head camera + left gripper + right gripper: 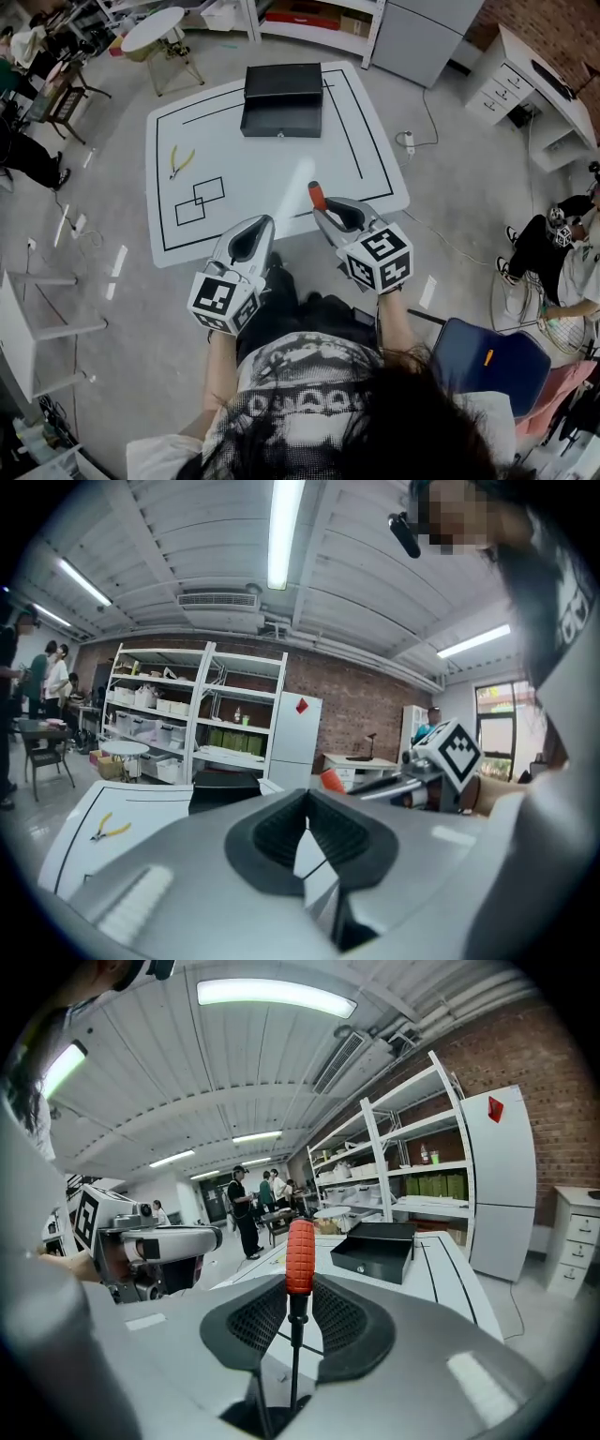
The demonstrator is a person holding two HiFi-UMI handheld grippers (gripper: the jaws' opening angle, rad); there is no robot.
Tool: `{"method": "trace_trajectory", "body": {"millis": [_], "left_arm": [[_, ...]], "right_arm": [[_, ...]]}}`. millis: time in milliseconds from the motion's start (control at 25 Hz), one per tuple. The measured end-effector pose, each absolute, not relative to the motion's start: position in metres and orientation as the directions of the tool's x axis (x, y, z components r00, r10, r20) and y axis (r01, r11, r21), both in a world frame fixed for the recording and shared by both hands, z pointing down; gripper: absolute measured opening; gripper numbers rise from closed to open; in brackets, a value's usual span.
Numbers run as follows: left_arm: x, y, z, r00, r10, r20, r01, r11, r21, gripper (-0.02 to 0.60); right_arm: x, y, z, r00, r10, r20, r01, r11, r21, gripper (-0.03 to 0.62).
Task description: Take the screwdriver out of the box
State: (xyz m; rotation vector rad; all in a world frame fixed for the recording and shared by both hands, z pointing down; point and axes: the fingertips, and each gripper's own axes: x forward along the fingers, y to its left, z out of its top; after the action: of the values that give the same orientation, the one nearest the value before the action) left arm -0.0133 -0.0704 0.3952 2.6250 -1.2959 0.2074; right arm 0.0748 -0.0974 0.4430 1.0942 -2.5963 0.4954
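Note:
A screwdriver [317, 195] with an orange-red handle [300, 1253] is in my right gripper [325, 215], which is shut on its thin shaft. The handle sticks out past the fingertips [330, 1290], above the near part of the white table [262, 173]. The black box [283, 98] stands open at the table's far side, well ahead of both grippers [377, 1249]. My left gripper [266, 225] hovers beside the right one at the table's near edge. Its jaws meet at the tips with nothing between them [307, 794].
Yellow-handled pliers [178, 161] lie on the table's left part. Black lines and two overlapping squares [201, 201] are marked on the tabletop. White shelving [202, 714] and a cabinet stand beyond the table. A blue chair [487, 361] is at my right. People stand further off.

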Motion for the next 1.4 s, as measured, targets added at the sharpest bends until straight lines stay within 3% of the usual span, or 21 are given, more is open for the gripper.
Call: {"method": "trace_trajectory", "body": {"millis": [560,1400], "left_arm": [[-0.026,-0.024,0.391,0.584,-0.774,0.245,-0.808,-0.582,0.088,0.000],[-0.131,0.006,0.390,0.671,-0.707,0.222,-0.736,-0.670,0.093,0.000]], "right_arm": [[0.061,-0.041,0.446,-0.695,-0.612,0.376,-0.711,0.663,-0.233,0.086],[-0.036,0.013,0.447,-0.602,-0.684,0.412,-0.796,0.552,-0.248,0.086]]}}
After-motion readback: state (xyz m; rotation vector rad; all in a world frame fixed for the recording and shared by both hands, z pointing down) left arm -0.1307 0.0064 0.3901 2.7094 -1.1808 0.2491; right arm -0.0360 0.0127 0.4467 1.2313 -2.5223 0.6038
